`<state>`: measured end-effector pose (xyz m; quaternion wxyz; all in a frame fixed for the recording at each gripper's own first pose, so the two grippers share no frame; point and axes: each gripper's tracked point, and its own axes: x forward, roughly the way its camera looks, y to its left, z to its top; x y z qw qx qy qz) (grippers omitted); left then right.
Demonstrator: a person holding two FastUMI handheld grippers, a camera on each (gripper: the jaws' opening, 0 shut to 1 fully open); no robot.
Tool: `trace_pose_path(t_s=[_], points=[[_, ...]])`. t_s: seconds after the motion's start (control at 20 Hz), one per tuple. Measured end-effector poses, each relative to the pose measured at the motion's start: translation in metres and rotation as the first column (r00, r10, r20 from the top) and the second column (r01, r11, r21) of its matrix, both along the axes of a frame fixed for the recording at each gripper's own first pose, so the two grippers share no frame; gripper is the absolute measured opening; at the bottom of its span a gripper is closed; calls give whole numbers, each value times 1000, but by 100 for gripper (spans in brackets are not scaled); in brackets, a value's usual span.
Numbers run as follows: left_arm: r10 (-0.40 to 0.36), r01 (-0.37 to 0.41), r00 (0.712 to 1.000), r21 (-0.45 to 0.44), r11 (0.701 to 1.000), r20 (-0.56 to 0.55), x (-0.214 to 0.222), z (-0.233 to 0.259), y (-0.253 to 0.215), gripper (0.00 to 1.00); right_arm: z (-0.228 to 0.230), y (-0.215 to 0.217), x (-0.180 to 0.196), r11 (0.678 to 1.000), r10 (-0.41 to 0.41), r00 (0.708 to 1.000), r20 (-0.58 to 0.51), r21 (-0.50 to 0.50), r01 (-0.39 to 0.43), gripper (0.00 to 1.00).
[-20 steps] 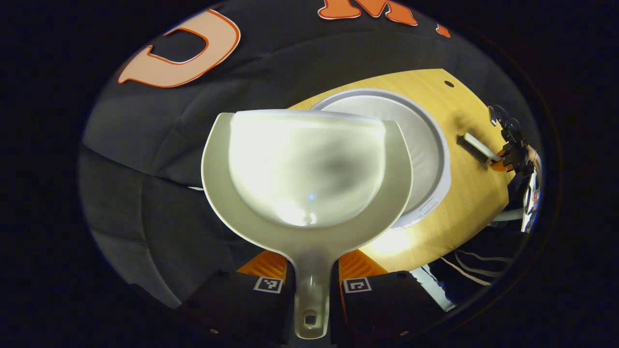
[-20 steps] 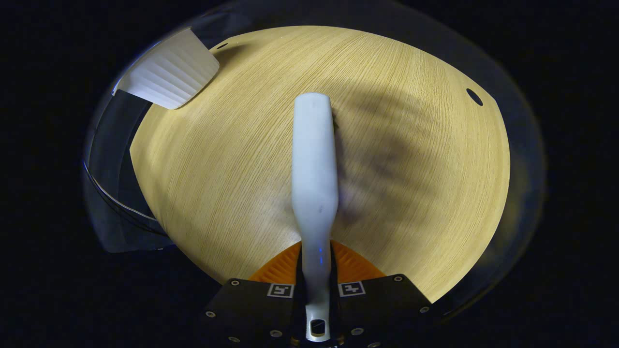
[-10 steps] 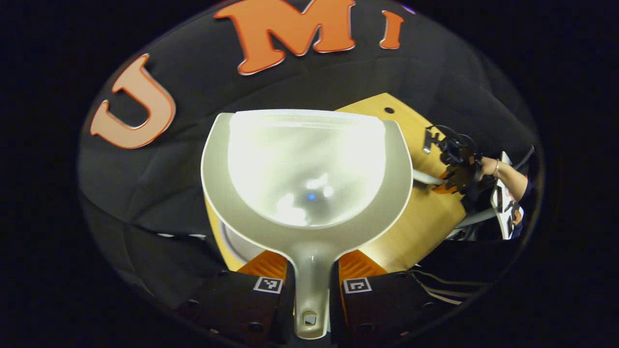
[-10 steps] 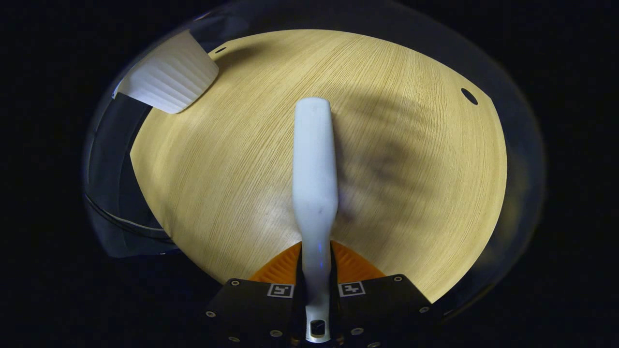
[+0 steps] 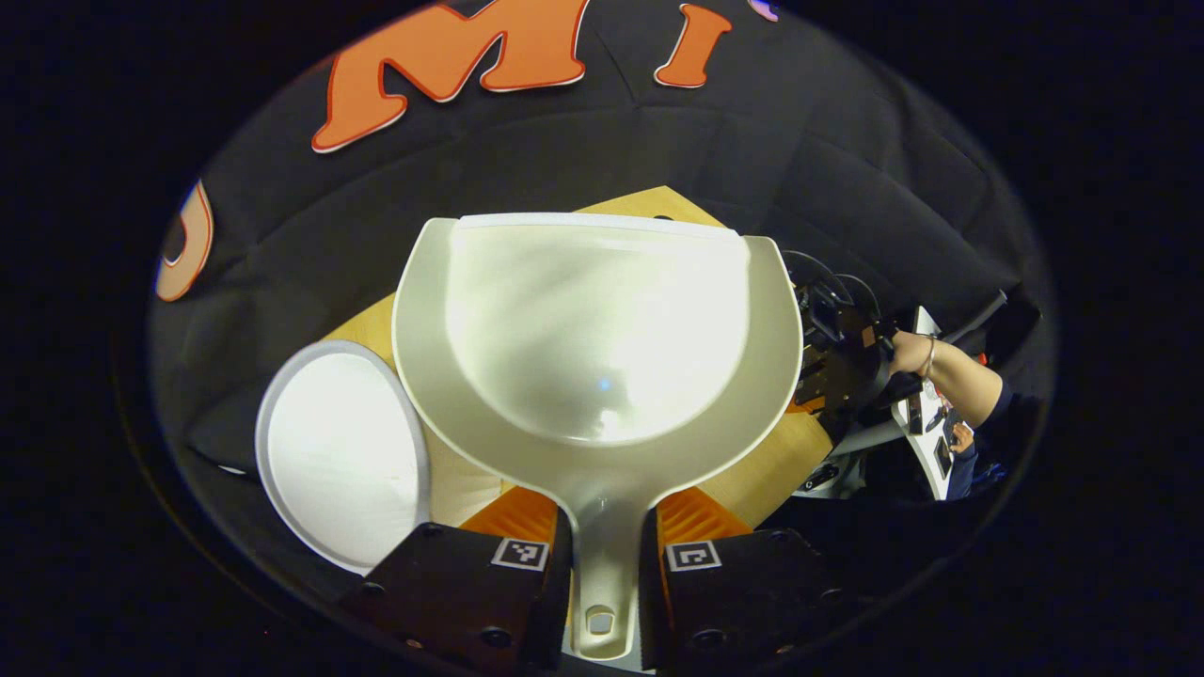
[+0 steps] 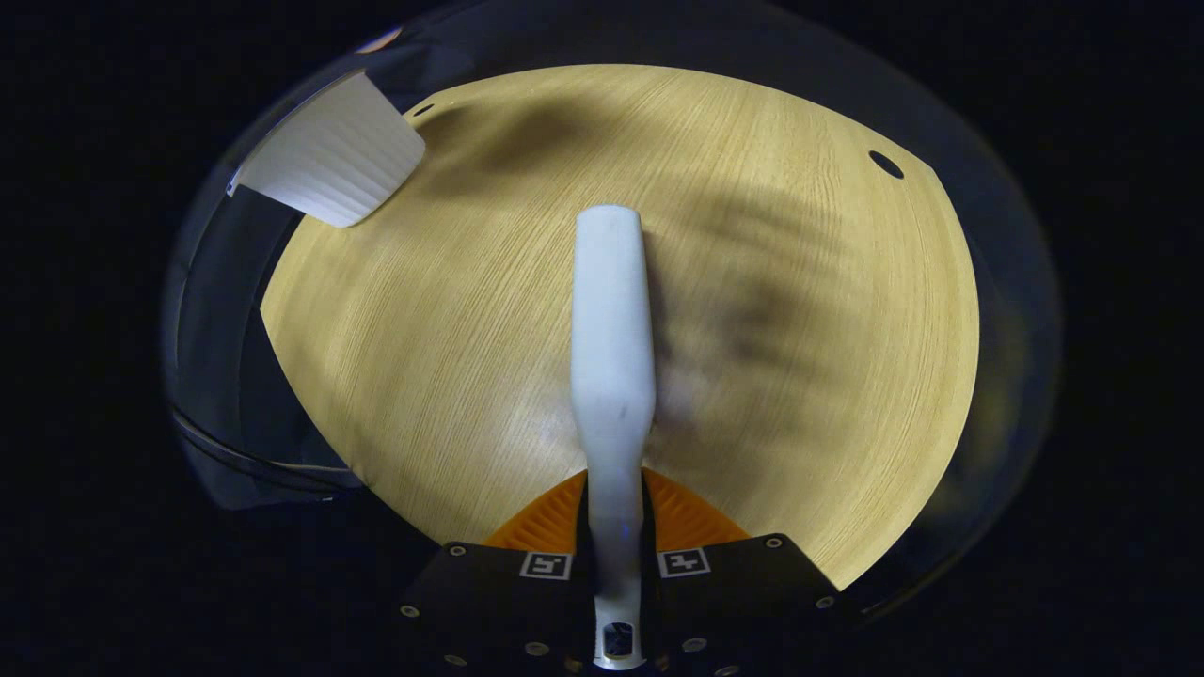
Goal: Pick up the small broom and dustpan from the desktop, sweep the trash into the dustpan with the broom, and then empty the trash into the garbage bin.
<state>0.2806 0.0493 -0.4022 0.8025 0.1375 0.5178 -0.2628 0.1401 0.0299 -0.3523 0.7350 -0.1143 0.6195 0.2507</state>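
In the left gripper view my left gripper (image 5: 604,541) is shut on the handle of the pale dustpan (image 5: 597,338), whose scoop looks empty and stands up in front of the camera. The white round garbage bin (image 5: 329,451) sits low at the left, beside the pan. Farther off at the right, the other gripper (image 5: 837,362) is held by a hand (image 5: 908,353) over the wooden desktop (image 5: 762,465). In the right gripper view my right gripper (image 6: 616,541) is shut on the white broom (image 6: 611,348) handle; its back points away above the desktop (image 6: 451,320), bristles hidden.
The bin's ribbed white wall (image 6: 329,155) shows at the upper left of the right gripper view, by the desk's edge. A small dark hole (image 6: 885,165) marks the desktop's far right. Black cloth wall (image 5: 847,188) rings the desk. A forearm with a dark sleeve (image 5: 969,400) is at right.
The left gripper has swung with the dustpan, so the bin has slid from behind the pan to its lower left. The broom has barely moved over the desktop.
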Motion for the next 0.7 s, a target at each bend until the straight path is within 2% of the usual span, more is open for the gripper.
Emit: trace_pose_path(t_s=[0.2, 0.4, 0.6, 0.7], points=[[56, -54, 996, 33, 998, -69, -4, -66, 5, 31, -2, 7, -4, 999, -49, 999, 2, 16, 49, 18], [153, -144, 978, 74, 987, -142, -2, -125, 22, 31, -4, 11, -4, 997, -70, 998, -1, 32, 70, 18], [238, -220, 952, 112, 969, -192, 4, -154, 57, 31, -1, 12, -5, 996, -88, 996, 0, 29, 88, 18], [272, -252, 938, 118, 961, -216, 10, -158, 58, 31, -1, 12, -5, 995, -95, 995, 1, 28, 95, 18]])
